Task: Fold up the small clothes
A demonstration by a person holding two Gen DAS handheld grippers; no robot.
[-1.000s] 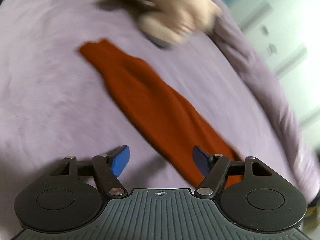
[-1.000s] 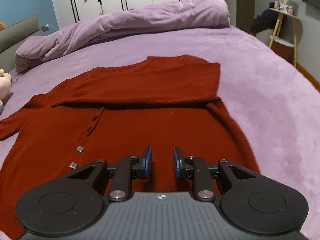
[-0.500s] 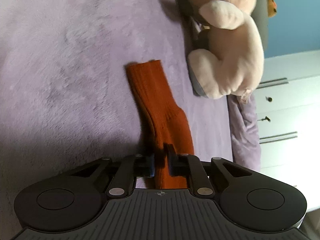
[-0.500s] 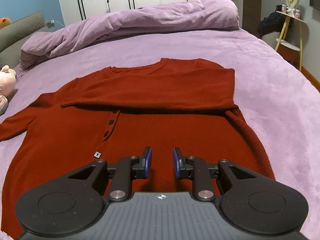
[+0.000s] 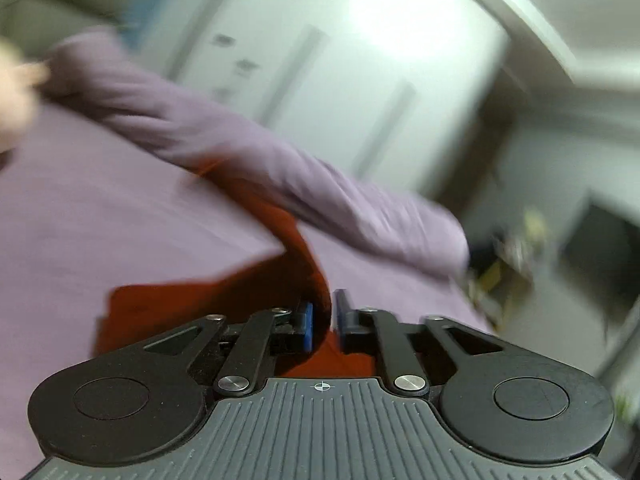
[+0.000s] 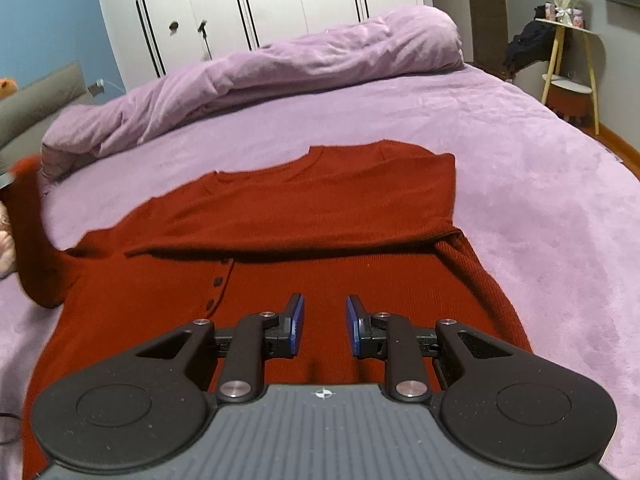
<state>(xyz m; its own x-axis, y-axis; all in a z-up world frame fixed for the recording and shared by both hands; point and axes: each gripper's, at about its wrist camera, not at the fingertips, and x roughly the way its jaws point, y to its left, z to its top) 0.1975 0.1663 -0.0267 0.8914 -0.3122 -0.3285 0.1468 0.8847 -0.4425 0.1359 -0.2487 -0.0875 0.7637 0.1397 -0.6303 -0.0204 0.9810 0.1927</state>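
A dark red knit cardigan point(image 6: 320, 216) lies on the purple bed, its right sleeve folded across the chest. In the left wrist view, my left gripper point(image 5: 322, 318) is shut on the cardigan's left sleeve point(image 5: 296, 240) and holds it lifted off the bed; the view is blurred. That raised sleeve also shows at the left edge of the right wrist view point(image 6: 30, 232). My right gripper point(image 6: 322, 326) hovers over the cardigan's lower front, its jaws a little apart and empty.
A rolled purple duvet point(image 6: 256, 76) lies along the far side of the bed. White wardrobe doors point(image 6: 260, 4) stand behind it. A small side table point(image 6: 572, 60) stands at the right. A plush toy point(image 6: 6, 248) sits at the left edge.
My left gripper closed on the sleeve and has lifted it, swinging toward the cardigan's body. My right gripper has opened slightly and stayed over the lower front.
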